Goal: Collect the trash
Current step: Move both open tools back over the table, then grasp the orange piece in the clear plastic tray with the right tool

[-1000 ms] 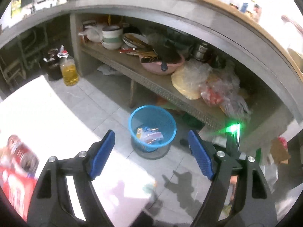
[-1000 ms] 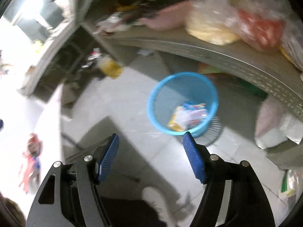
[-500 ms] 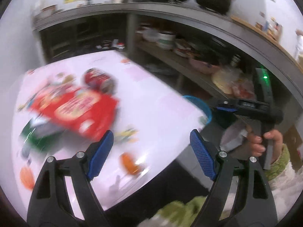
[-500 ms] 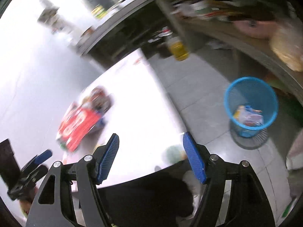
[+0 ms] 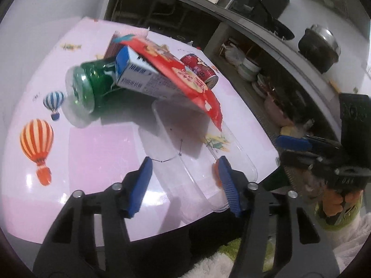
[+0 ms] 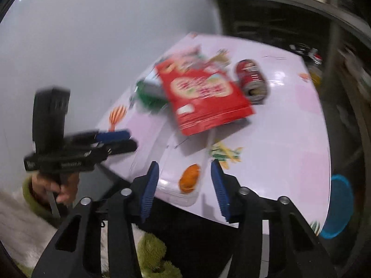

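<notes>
Both grippers hover over the near edge of a pink worktop point(image 5: 97, 143) printed with hot-air balloons, their blue-padded jaws closing with nothing pressed between them. In the left wrist view, the left gripper point(image 5: 185, 185) frames the near end of a clear plastic tray point(image 5: 190, 153) that lies along the worktop's front edge; the pads stand clear of it on either side. The right gripper point(image 6: 184, 187), seen from its own camera, points down at the same tray point(image 6: 178, 162), also without touching it. A hand with a green cuff holds each tool: the person's right hand point(image 5: 336, 206) shows at the lower right of the left view, the left hand point(image 6: 58, 185) at the lower left of the right view.

Farther in, the trash sits in a heap at mid-worktop. A red snack bag point(image 5: 185, 74) rests tilted across a white and blue carton point(image 5: 143, 76), which leans on a green plastic bottle point(image 5: 90, 88) lying on its side. A red drink can point(image 5: 199, 69) lies on its side just beyond the bag.

At the right edge of the right wrist view, a blue basket point(image 6: 338, 208) stands on the floor below the worktop. Dark kitchen shelves point(image 5: 255, 64) with stacked dishes fill the background.
</notes>
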{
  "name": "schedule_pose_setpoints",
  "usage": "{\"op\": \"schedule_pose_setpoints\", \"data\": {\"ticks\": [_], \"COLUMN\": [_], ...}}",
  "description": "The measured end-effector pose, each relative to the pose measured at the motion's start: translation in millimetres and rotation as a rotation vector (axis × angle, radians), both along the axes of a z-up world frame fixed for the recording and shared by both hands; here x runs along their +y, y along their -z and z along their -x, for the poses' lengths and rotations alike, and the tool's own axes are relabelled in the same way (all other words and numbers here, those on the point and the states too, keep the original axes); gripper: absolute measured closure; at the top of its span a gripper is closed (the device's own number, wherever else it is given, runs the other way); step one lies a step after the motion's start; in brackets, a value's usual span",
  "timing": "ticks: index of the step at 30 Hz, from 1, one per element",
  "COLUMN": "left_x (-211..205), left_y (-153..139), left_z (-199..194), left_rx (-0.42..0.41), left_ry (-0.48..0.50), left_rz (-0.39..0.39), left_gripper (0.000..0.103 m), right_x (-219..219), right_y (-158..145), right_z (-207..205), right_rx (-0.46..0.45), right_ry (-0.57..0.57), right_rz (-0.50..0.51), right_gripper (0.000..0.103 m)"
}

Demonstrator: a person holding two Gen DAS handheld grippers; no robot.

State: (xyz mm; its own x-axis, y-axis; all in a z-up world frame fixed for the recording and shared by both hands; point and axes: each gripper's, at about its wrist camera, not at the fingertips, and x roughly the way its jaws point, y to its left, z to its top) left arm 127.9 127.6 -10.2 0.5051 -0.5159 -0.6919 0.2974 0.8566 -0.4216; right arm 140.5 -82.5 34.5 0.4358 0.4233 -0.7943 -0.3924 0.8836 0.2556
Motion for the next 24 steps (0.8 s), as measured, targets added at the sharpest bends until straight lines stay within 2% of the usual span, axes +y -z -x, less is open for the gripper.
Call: {"op": "schedule_pose_setpoints", "data": {"ticks": [3,8,14,21,24], "left_x": [7.2,10.6,18.1,24.9,29.2], "left_y": [6.2,15.6,24.7,33.3,36.0], "left_z": [-1.9,-5.3,-12.3,-18.8,-20.6], "left_rx": [0.011,0.023,0.033,0.052,0.065], "left_ry": [0.013,0.038,0.04,0.038,0.032], "left_rz": [0.068,0.124,0.163,0.195,0.212], "left_gripper": [0.058,0.069,0.071,0.072,0.073], "right_x": [23.9,61.5,88.3,103.5,104.6], "right_y": [2.1,17.9,50.5,76.0,83.9], "right_z": [-11.3,-33.6,-53.3,-63.3,-64.9], "right_rx": [0.065,0.186,0.312,0.433,0.453], "right_ry": [-0.075,-0.164,-0.251,-0.325,-0.335], "right_rz": [0.083,0.25,0.456,0.545,0.567], "right_gripper": [0.061,0.061,0.061,0.061,0.069]}}
